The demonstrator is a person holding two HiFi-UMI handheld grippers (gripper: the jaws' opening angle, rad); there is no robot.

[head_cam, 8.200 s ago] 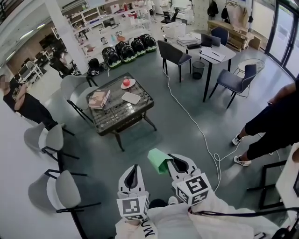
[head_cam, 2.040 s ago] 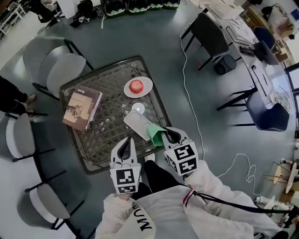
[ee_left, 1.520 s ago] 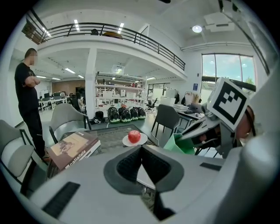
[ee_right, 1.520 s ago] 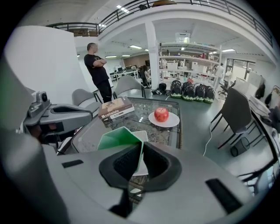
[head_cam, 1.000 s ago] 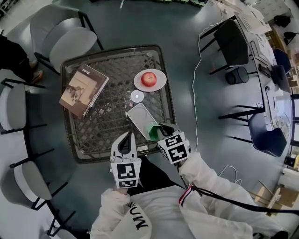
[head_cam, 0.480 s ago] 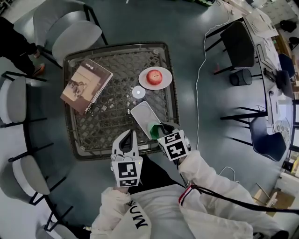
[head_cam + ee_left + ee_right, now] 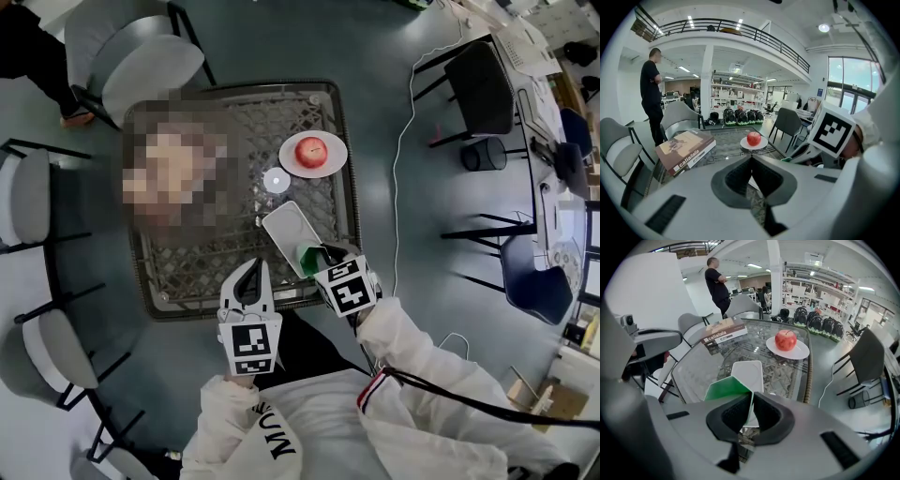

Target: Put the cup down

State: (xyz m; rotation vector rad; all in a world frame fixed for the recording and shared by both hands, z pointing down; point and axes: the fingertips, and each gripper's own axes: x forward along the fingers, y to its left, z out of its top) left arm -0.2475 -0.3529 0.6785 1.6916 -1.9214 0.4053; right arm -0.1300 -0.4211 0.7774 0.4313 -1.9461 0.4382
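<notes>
The right tongs [image 7: 751, 397] pinch the wall of the thin green plastic cup [image 7: 725, 389], jaws nearly together, the wire-and-glass tabletop [image 7: 693, 371] just ahead below. The cup looks light, flexible and easily crushed, so grip it gently at the rim. The left tongs [image 7: 751, 161] are closed and empty.

- My feed: open-plan hall, grey floor [image 7: 281, 37] thru-out, white cable [image 7: 399, 150] snaking across it.
- Centre: square glass-top table [image 7: 216, 262] w/ wicker frame; three light-grey chairs [image 7: 155, 61] round its left side.
- Right: dark chair [image 7: 487, 80], black bin [image 7: 475, 155] just beside it.
- Higher up I see a mezzanine w/ black railing [image 7: 740, 29], white pillar [image 7: 706, 79], ceiling strip lights [image 7: 691, 21] lit.
- Tall windows [image 7: 853, 75] on the right, bright w/ daylight; shelving [image 7: 729, 89] at the back.
</notes>
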